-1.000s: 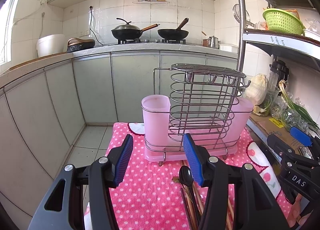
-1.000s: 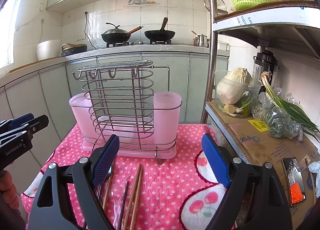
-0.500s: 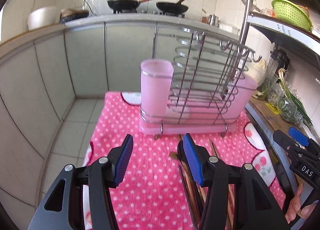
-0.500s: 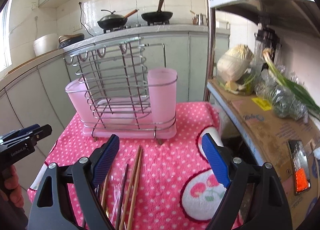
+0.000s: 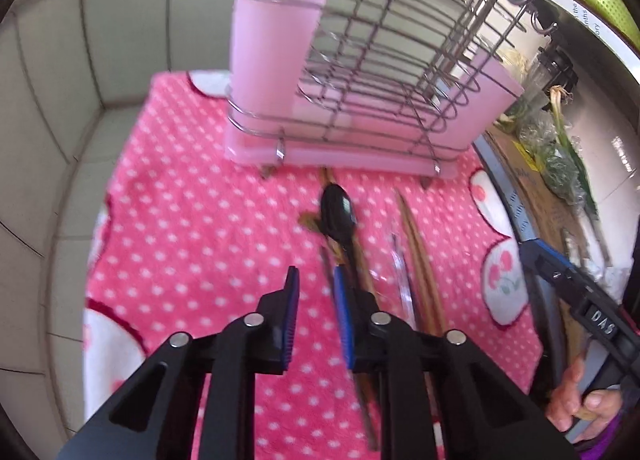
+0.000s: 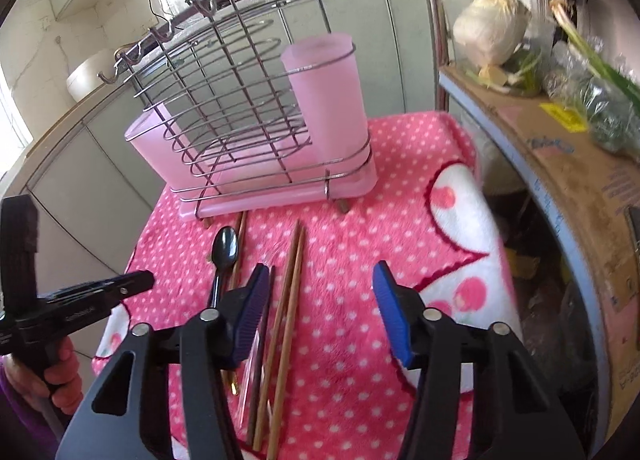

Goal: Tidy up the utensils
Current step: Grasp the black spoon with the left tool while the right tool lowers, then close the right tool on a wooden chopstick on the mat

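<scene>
Pink polka-dot cloth (image 6: 360,244) covers the small table we are working on, and it keeps the loose utensils from sliding. At its far edge stands the wire utensil rack (image 6: 240,108), a pink plastic cup (image 6: 326,100) at each end and a drip tray beneath, so the cups open upward for long handles to drop in.

Between rack and near edge lie the things to sort, all roughly lengthways toward us: a black spoon (image 5: 338,214) with its bowl nearest the rack, several wooden chopsticks (image 6: 290,292) just to its right, and something clear and thin between them that we cannot identify.

Our left gripper (image 5: 316,316) points down at the cloth just left of the spoon handle; its jaws have just been closing, nothing lies between the blue pads, and a narrow gap remains. Our right gripper (image 6: 320,312) has also been closing; it hangs about half open over the chopsticks, with a pair lying under the gap, but the pads press on nothing.

We judge this the approach to a first pick.

Room is tight on the right, where the shelf's cardboard (image 6: 560,164) sits close to the cloth's right edge; the left edge drops to open floor. The rack's top hooks overhang the cups, so we should carry utensils in from above the cup mouths.
</scene>
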`<state>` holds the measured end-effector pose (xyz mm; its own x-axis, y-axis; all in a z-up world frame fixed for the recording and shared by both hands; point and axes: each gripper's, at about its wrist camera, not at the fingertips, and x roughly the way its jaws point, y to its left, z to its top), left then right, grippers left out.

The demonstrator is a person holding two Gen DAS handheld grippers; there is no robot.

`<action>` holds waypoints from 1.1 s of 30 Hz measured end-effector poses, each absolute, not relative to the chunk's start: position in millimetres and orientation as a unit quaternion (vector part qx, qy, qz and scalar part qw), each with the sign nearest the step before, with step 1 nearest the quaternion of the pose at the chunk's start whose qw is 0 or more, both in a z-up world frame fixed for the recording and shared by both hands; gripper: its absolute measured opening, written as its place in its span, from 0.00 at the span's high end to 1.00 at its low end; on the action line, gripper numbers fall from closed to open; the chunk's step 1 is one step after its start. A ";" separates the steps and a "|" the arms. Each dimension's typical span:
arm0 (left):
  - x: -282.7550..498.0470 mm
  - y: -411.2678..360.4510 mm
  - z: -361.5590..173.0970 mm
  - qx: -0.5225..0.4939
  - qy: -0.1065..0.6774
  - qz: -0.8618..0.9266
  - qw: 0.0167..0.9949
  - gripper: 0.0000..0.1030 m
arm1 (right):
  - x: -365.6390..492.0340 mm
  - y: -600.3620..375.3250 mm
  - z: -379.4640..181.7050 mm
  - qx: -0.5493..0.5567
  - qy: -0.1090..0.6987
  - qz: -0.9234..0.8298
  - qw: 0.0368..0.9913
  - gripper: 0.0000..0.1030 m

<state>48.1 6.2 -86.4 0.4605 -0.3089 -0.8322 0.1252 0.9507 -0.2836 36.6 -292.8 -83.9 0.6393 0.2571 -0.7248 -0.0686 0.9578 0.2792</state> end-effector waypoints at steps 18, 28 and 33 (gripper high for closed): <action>100.3 -54.4 -138.5 -0.065 0.573 -0.125 0.807 0.91 | 51.3 -308.6 -109.1 0.156 0.452 0.108 0.872 0.49; 88.7 -20.6 -113.7 -0.112 0.549 -0.152 0.814 0.94 | 79.7 -290.3 -129.4 0.179 0.504 0.145 0.833 0.70; 81.0 9.2 -106.0 -0.136 0.543 -0.152 0.815 0.94 | 100.2 -268.5 -143.5 0.155 0.539 0.138 0.817 0.77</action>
